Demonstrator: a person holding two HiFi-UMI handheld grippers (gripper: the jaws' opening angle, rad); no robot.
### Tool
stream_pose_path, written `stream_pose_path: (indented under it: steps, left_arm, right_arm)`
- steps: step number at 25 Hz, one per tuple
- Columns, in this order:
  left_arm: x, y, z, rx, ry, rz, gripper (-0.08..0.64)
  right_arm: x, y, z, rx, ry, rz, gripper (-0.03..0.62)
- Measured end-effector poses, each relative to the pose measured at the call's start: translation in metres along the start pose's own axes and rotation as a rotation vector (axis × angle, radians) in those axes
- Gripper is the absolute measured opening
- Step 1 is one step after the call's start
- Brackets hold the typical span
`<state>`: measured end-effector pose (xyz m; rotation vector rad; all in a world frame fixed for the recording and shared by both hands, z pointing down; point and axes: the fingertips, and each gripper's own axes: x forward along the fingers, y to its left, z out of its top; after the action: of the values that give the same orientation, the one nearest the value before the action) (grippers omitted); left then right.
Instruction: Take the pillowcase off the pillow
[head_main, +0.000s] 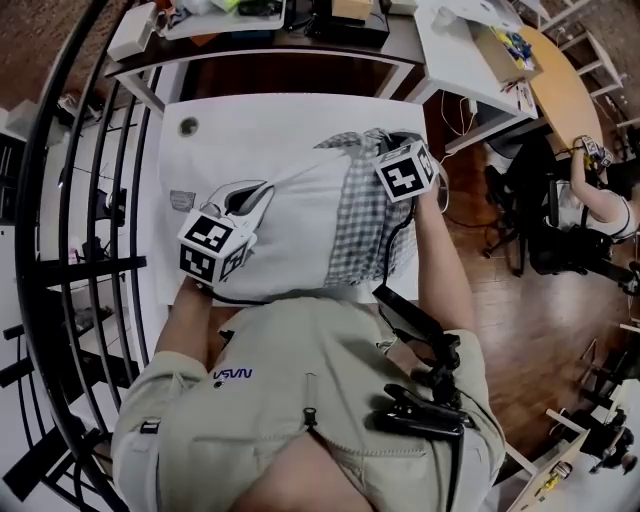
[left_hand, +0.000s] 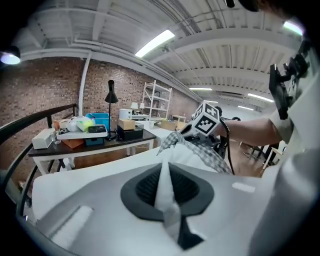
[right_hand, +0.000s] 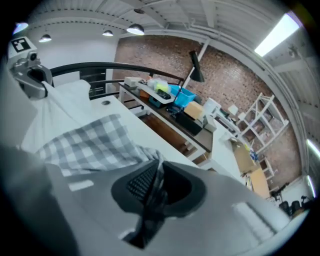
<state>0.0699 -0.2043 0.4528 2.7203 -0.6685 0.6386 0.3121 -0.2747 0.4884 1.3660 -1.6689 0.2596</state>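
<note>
Pillowcase (head_main: 355, 215) in grey check is seen bunched over the right end of the white pillow (head_main: 290, 240), which is laid on the white table (head_main: 300, 120). A fold of white pillow fabric is pinched in the left gripper (left_hand: 165, 192). The pillowcase's checked edge is clamped in the right gripper (right_hand: 152, 195).
</note>
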Motion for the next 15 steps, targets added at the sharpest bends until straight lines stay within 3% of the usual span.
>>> stream_pose_path:
  steps: [5, 9, 12, 15]
  left_arm:
    - [0.005, 0.013, -0.019, -0.053, 0.012, -0.001, 0.021]
    - [0.044, 0.025, -0.042, -0.098, 0.057, -0.017, 0.018]
    - [0.060, 0.027, -0.042, -0.076, 0.074, -0.030, 0.026]
    - [0.064, 0.024, -0.031, -0.017, 0.055, -0.048, 0.101]
  right_arm:
    - [0.018, -0.030, -0.060, 0.130, 0.085, -0.077, 0.028]
    - [0.041, -0.023, -0.098, 0.172, 0.133, -0.115, 0.028]
    - [0.038, -0.018, -0.093, 0.203, 0.047, -0.114, 0.033]
    - [0.014, -0.020, -0.081, 0.260, -0.036, -0.114, 0.121]
